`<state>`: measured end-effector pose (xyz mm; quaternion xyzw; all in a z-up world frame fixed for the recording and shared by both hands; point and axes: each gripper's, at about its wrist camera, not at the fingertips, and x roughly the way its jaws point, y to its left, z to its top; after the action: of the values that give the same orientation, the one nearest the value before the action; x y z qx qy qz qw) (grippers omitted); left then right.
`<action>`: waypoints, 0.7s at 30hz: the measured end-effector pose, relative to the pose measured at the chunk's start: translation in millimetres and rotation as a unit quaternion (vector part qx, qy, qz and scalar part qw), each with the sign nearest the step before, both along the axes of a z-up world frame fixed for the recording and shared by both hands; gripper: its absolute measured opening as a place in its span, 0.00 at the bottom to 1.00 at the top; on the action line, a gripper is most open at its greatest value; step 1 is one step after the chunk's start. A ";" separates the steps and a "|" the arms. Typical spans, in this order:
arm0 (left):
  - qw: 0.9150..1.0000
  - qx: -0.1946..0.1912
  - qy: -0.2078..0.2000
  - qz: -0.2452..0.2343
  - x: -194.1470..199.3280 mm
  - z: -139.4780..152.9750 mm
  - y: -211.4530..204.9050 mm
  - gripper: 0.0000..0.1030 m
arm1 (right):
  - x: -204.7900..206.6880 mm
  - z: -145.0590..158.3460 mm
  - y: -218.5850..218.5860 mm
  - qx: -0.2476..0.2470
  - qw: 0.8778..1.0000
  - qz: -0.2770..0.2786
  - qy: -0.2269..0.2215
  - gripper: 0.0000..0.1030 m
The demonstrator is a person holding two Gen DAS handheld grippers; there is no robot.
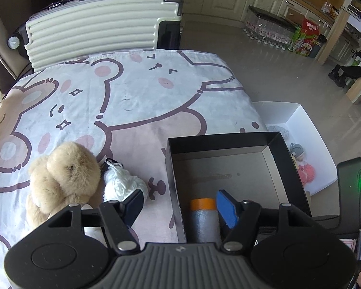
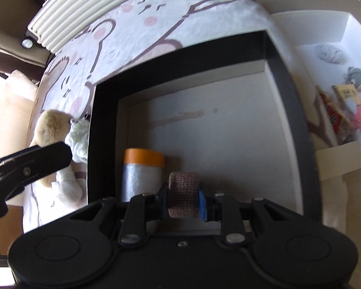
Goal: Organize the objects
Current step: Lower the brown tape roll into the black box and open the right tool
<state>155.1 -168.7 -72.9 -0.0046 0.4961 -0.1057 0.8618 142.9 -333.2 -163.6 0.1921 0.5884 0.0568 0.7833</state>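
Item: small pinkish-brown woven bandage roll. Judged light, soft, compressible, grippy weave; best taken across its flat ends, as now. Right gripper: jaws narrow, pads against both roll ends, low inside the black cardboard box. Just left of it: grey film roll with orange cap. Left gripper: roughly half open, empty, above the box's left wall. Beyond: tan plush bear, white yarn ball.

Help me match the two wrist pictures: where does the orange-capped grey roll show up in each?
Left wrist: the orange-capped grey roll stands low at centre, in the near-left corner of the black box.
Right wrist: the roll sits lower left of centre, in that same corner.
Shared landmark: the tan plush toy left of the box.
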 end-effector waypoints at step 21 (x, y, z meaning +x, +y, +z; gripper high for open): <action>1.000 0.004 0.002 -0.009 -1.3 -1.8 -3.8 0.66 | -3.5 12.0 -16.4 -0.076 0.996 -0.034 -0.006 0.44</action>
<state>153.8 -172.4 -74.7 0.0033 0.4983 -0.1113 0.8599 139.4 -349.7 -151.6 0.1512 0.5794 -0.0135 0.8008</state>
